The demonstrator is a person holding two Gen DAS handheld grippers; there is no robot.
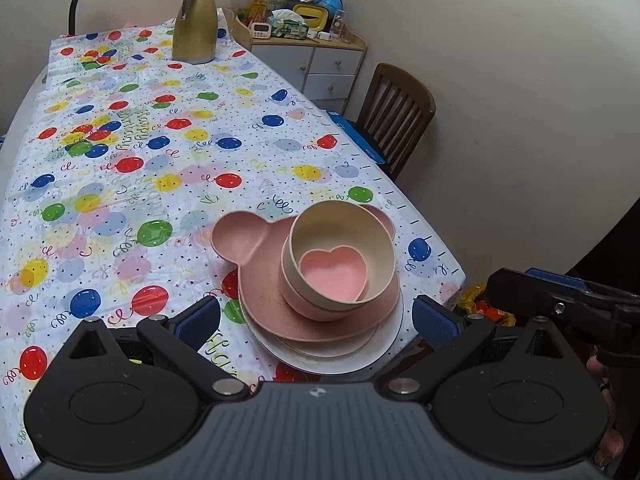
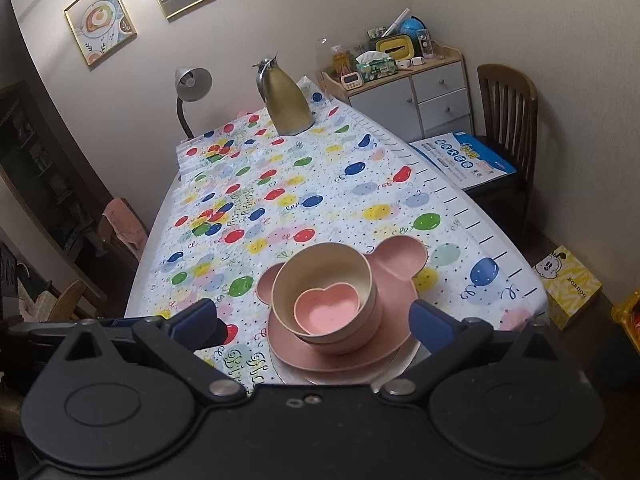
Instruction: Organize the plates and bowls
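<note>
Both grippers' jaws stand open, empty. The light, stiff pink heart-shaped plastic bowl (image 1: 334, 277) likely lifts best by its rim.

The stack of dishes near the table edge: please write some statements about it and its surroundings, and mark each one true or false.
1. The pink heart-shaped bowl sits inside the cream bowl. True.
2. The cream bowl is the lowest piece of the stack. False: the white plate is lowest, with the pink bear-shaped plate on it.
3. The left gripper holds the bear-shaped plate. False: its fingers are spread wide and touch nothing.
4. The gold jug stands upright at the far end of the table. True.
5. The right gripper is shut on the cream bowl. False: it is open and holds nothing.
</note>
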